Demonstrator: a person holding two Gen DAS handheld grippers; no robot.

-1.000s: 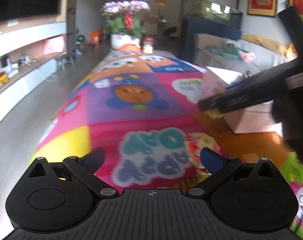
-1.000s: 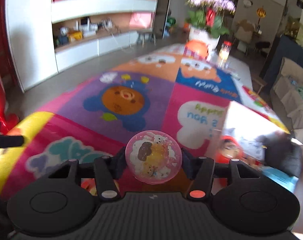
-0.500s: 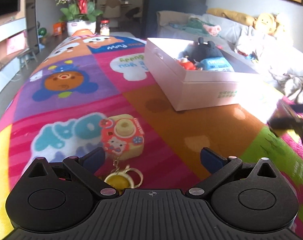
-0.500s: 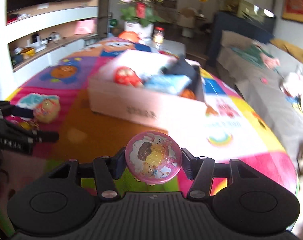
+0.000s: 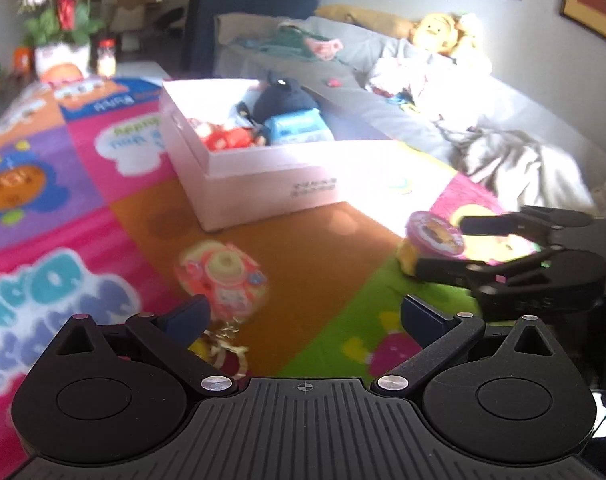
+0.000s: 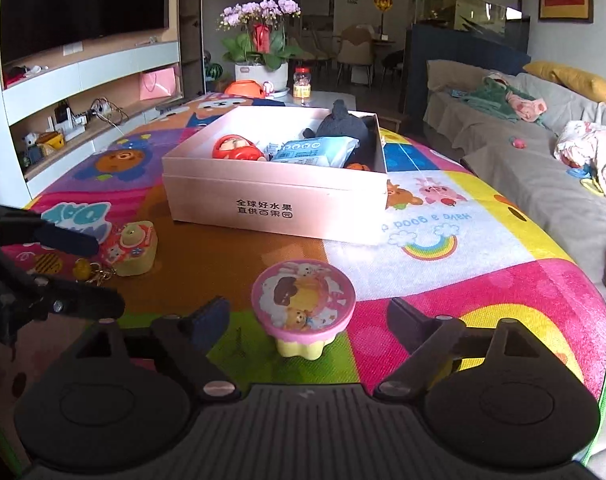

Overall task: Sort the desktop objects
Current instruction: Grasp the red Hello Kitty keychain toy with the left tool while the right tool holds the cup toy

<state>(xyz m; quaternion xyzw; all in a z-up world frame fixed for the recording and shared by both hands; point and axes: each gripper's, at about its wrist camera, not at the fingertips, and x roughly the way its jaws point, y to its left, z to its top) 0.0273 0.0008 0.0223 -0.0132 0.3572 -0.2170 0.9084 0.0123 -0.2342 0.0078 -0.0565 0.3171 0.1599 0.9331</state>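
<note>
Fingers of the right gripper stand wide apart, and the pink-lidded cup toy sits upright between them on the play mat, touching neither finger as far as I can see. It stands where the green and pink patches of the mat meet, close to the near edge, and the pink box is farther in, toward the middle of the mat. From the left wrist view the same cup toy shows between the two dark fingers of the right gripper, so it is not gripped.

The left gripper is also wide and holds nothing. Just ahead of its left finger lies the camera-shaped toy with a yellow charm and gold chain, on the orange patch near the front left corner of the box.

Inside the box there are already a red doll, a blue packet and a dark plush, so I judge part of the sorting is done. Two things remain on the mat: the cup toy and the camera-shaped toy. Whether the cup toy belongs in the box I cannot tell.
</note>
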